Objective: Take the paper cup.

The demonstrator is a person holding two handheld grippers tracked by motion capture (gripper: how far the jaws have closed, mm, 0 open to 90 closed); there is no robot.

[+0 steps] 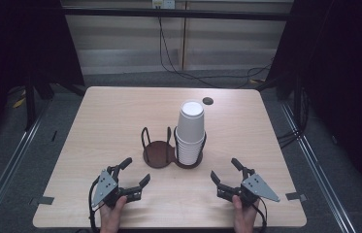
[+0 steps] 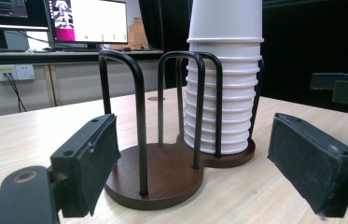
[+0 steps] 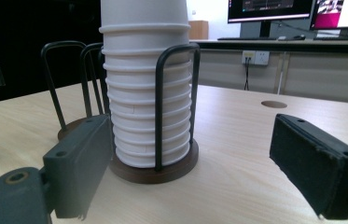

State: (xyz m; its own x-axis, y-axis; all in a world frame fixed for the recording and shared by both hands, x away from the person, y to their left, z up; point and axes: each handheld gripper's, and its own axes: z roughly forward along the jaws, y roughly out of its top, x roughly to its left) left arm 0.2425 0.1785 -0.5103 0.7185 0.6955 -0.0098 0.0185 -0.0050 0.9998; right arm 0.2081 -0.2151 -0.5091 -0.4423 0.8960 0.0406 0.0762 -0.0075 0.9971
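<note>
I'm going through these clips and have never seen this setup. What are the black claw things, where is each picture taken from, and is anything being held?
No robot here: a person holds a hand-operated two-jaw gripper in each hand. The high view looks down on the table, with the left gripper and right gripper near its front edge. The other two pictures come from cameras riding on each gripper, looking out between its own black jaws. On the table stands a brown two-ring cup holder: its right ring holds a stack of white paper cups, upside down, and its left ring is empty. Both grippers are open and hold nothing; each points toward the holder without touching it.
</note>
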